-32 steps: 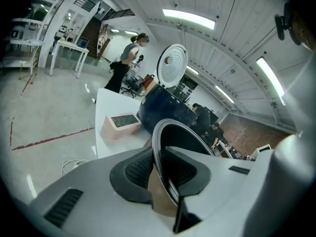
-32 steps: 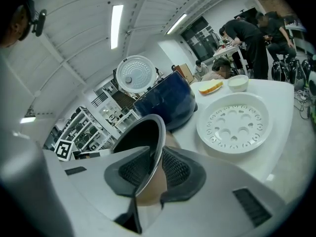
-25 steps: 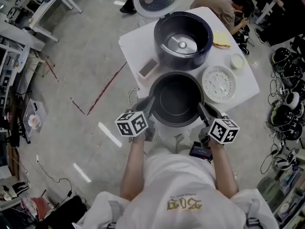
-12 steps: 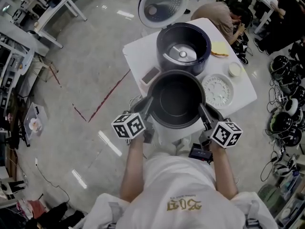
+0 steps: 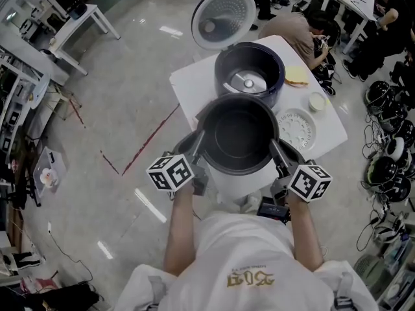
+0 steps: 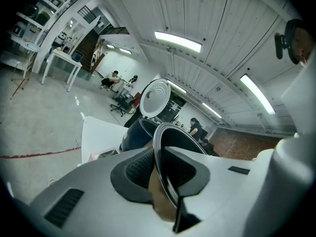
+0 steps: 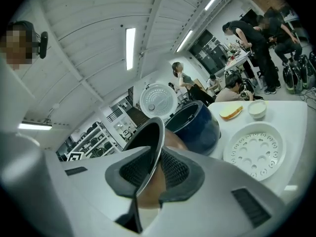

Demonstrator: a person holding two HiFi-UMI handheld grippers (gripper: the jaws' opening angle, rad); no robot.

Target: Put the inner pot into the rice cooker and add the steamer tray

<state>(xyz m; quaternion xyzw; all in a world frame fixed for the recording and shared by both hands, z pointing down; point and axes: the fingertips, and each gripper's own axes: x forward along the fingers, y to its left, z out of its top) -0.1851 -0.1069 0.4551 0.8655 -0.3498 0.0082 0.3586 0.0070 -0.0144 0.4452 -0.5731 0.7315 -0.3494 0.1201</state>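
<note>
A small white table (image 5: pixel 189 84) stood on a pale glossy floor (image 5: pixel 117 109) marked with a red tape line (image 5: pixel 150 140). On the table's far right part lay a flat yellow sponge-like piece (image 5: pixel 297 76) near a small white bowl (image 5: pixel 317 102). Dark helmets (image 5: pixel 381 94) crowded the floor at right, and a person (image 5: pixel 295 28) sat bent over behind the table.

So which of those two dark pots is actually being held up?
The nearer one, the inner pot: left tool and right tool grip its rim. The rice cooker behind it sits on the white table, lid open.
</note>
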